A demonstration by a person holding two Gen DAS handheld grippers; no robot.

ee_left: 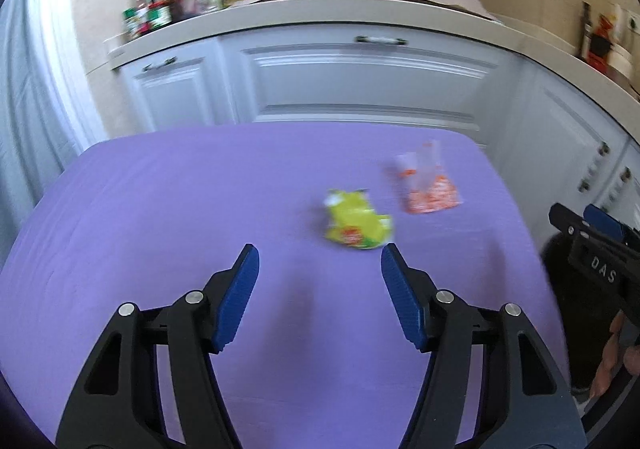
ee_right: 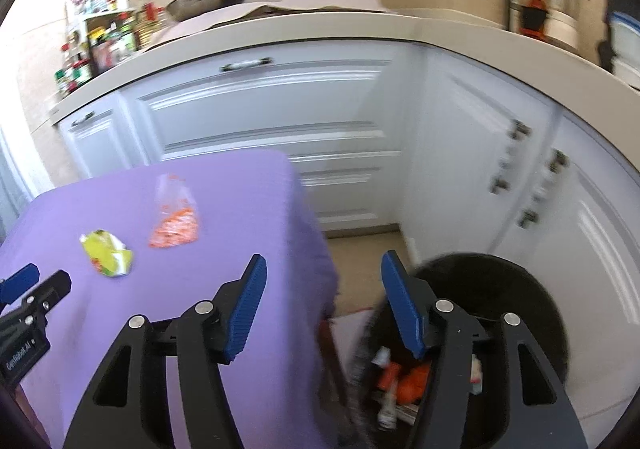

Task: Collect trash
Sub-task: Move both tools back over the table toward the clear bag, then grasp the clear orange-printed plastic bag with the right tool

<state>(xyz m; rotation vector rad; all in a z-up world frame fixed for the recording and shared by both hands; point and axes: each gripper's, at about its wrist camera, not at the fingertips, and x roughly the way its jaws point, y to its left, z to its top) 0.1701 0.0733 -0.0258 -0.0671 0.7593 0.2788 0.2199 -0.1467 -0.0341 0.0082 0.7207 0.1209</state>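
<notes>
A table covered with a purple cloth (ee_left: 180,209) carries two pieces of trash, lying near each other but apart, toward its far right part in the left wrist view. One is a crumpled yellow-green wrapper (ee_left: 356,225) with a red mark on it; the other, just beyond it and nearer the right edge, is a clear plastic bag with orange print (ee_left: 430,189). The beige floor (ee_right: 360,261) beside the table bears a black trash bin (ee_right: 500,313) with scraps inside.
</notes>
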